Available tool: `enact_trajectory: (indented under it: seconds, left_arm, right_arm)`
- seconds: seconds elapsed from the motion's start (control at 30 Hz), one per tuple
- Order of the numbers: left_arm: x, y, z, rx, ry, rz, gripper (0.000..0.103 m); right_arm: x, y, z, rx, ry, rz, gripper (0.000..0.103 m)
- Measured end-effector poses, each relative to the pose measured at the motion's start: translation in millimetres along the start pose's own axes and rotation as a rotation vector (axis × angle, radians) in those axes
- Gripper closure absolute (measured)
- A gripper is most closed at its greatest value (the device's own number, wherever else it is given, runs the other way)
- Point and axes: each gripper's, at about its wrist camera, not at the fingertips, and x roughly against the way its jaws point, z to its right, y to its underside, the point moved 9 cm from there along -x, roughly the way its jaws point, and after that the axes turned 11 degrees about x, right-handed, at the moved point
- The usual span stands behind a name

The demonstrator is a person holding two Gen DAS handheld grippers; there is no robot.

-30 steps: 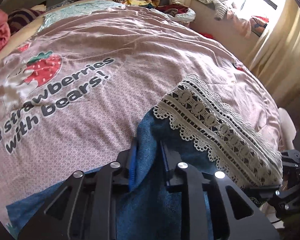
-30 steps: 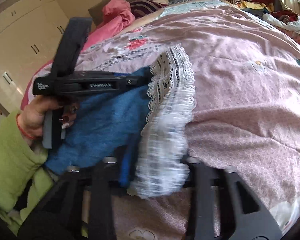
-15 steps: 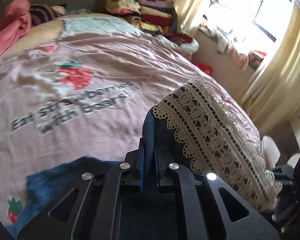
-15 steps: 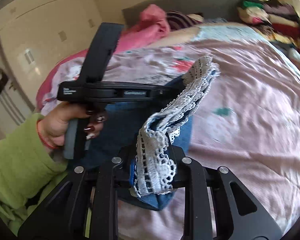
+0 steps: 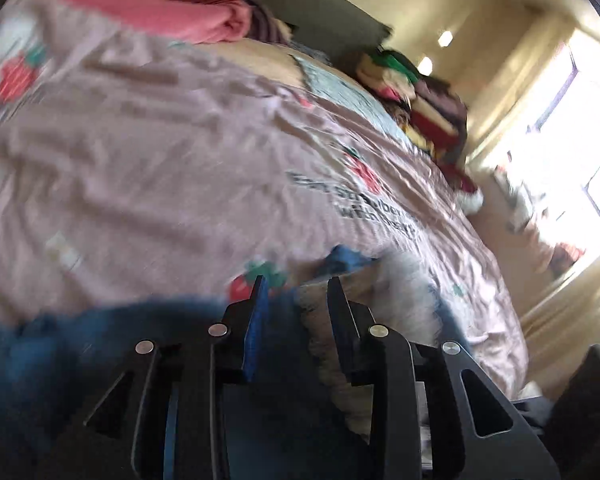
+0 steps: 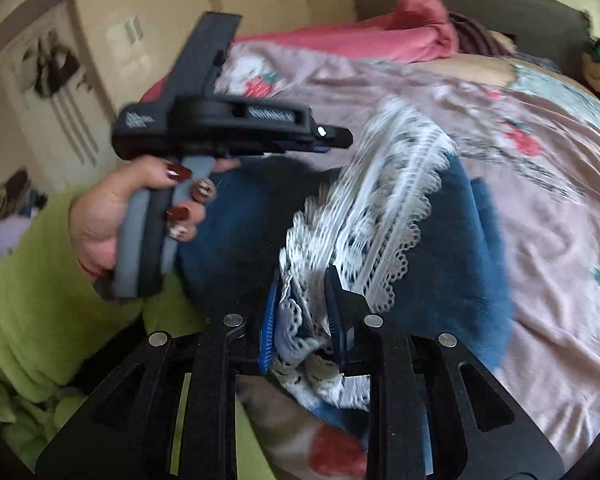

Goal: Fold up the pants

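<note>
The pants are blue fleece (image 6: pixel 464 264) with a white lace hem (image 6: pixel 384 200), held over the pink strawberry bedcover (image 6: pixel 548 208). My right gripper (image 6: pixel 303 304) is shut on the bunched lace hem near the bottom of its view. My left gripper (image 5: pixel 297 292) has its jaws opening. Blurred blue cloth (image 5: pixel 80 356) and the lace hem (image 5: pixel 404 292) lie under and between its fingers, with a gap at the pads. In the right wrist view the left gripper (image 6: pixel 336 138) shows side-on above the pants, held by a hand (image 6: pixel 112 216) with a green sleeve.
The bedcover (image 5: pixel 160 168) spreads ahead. A pink blanket heap (image 5: pixel 208 12) lies by the dark headboard. Stacked folded clothes (image 5: pixel 424 100) sit at the bed's far corner beside a bright window (image 5: pixel 576 140). Cream wardrobe doors (image 6: pixel 56 76) stand at the left.
Both grippers have swung sideways across the bed and rolled, carrying the pants along. The left jaws, pinched on blue cloth before, have parted. The right still clamps the lace.
</note>
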Motion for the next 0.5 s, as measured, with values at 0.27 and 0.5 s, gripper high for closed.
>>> enact_trajectory:
  seconds: [0.27, 0.5]
  left_arm:
    - [4, 19, -7, 0.098, 0.122, -0.049, 0.065]
    - [-4, 20, 17, 0.066, 0.186, -0.086, 0.05]
  right_arm:
    - [-17, 0, -40, 0.105, -0.087, -0.042, 0.082]
    - [51, -11, 24, 0.008, 0.06, 0.09, 0.066]
